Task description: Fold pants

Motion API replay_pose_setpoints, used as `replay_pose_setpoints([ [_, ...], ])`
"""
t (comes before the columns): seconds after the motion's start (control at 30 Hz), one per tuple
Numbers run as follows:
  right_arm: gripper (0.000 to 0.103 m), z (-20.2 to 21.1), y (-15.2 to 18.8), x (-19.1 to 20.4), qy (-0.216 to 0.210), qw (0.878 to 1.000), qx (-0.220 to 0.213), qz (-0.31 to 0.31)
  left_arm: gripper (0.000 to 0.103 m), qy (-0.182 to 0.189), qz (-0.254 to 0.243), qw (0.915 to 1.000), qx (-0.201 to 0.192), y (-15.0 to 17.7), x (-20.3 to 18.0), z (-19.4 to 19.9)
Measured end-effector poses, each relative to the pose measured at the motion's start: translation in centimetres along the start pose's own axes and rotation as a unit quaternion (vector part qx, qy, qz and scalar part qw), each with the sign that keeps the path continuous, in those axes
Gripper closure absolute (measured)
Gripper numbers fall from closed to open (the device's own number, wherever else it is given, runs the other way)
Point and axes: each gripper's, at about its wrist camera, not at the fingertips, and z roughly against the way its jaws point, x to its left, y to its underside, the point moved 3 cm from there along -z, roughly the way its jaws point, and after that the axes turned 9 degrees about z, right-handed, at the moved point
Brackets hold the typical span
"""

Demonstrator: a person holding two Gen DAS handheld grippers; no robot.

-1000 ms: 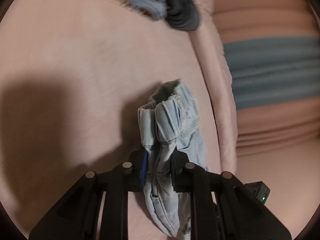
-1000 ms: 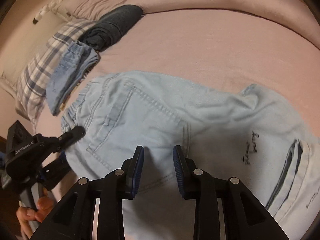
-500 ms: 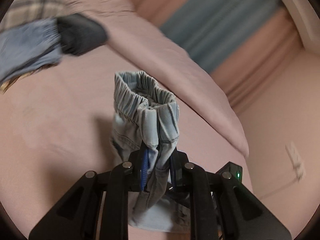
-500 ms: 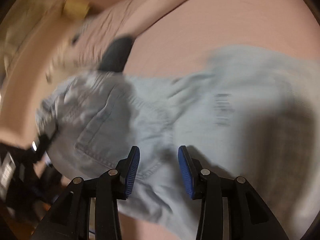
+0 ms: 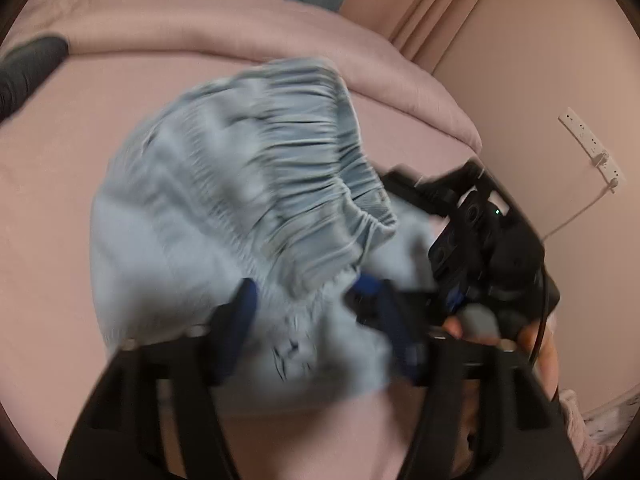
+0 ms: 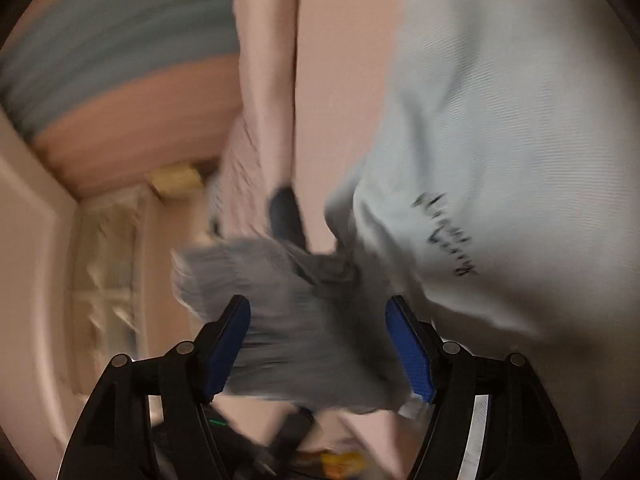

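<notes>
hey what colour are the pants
Pale blue denim pants, with small dark lettering on the fabric; the left wrist view shows them best.

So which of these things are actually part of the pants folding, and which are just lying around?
Part of the job:
- light blue pants, elastic waistband bunched up
- left claw, pants cloth between its fingers
- right claw, fingers spread wide around the cloth
- pink bed, the folding surface

Just lying about:
- dark folded garment at the bed's edge
- power strip on the wall
- curtains
</notes>
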Motion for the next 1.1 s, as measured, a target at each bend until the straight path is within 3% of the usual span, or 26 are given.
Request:
replay_pose_setpoints([
  [0.1, 0.026, 1.1, -0.3, 0.9, 0.032, 0.999, -0.022, 0.015, 0.038, 0.011, 0.011, 0.9998, 0.010, 0.5, 0.9, 0.0],
  [0.2, 0.024, -0.8, 0.1, 2.2, 0.094, 0.994, 0.007, 0.058, 0.038, 0.021, 0.020, 0.9996, 0.007, 0.9, 1.5, 1.4],
  [0.27, 0.025, -2.2, 0.2, 2.6, 0.140, 0.986, 0.033, 0.081, 0.035, 0.015, 0.025, 0.9996, -0.004, 1.0, 2.4, 2.6],
  [0.33, 0.025, -3.8, 0.3, 3.5, 0.201, 0.970, 0.055, 0.128, 0.034, 0.006, 0.041, 0.9990, -0.016, 1.1, 3.7, 3.8],
  [0.4, 0.042, -5.2, 0.6, 4.3, 0.265, 0.944, 0.065, 0.185, 0.034, 0.002, 0.062, 0.9979, -0.019, 1.2, 4.7, 4.4],
  [0.43, 0.060, -5.9, 0.7, 4.7, 0.297, 0.929, 0.067, 0.212, 0.034, -0.002, 0.075, 0.9970, -0.020, 1.2, 5.5, 4.6],
  [0.47, 0.066, -6.3, 0.1, 4.9, 0.308, 0.922, 0.064, 0.225, 0.034, -0.002, 0.087, 0.9960, -0.021, 1.2, 6.2, 4.9],
  [0.6, 0.071, -5.5, 0.5, 7.1, 0.307, 0.912, 0.046, 0.266, 0.034, -0.001, 0.111, 0.9935, -0.027, 1.0, 7.2, 6.1],
  [0.73, 0.072, -2.5, -0.1, 10.8, 0.270, 0.919, 0.005, 0.286, 0.034, 0.011, 0.107, 0.9936, -0.034, 0.7, 6.4, 7.3],
  [0.83, 0.072, 0.6, 0.3, 11.6, 0.275, 0.915, -0.015, 0.295, 0.032, 0.025, 0.095, 0.9949, -0.024, 0.6, 4.9, 6.9],
  [0.93, 0.072, 2.3, 0.7, 10.8, 0.297, 0.909, -0.033, 0.292, 0.031, 0.029, 0.087, 0.9958, 0.000, 0.6, 3.5, 5.3],
  [1.1, 0.072, 5.3, 0.8, 7.4, 0.310, 0.919, -0.057, 0.239, 0.031, 0.016, 0.063, 0.9976, 0.026, 0.9, 1.8, 2.5],
])
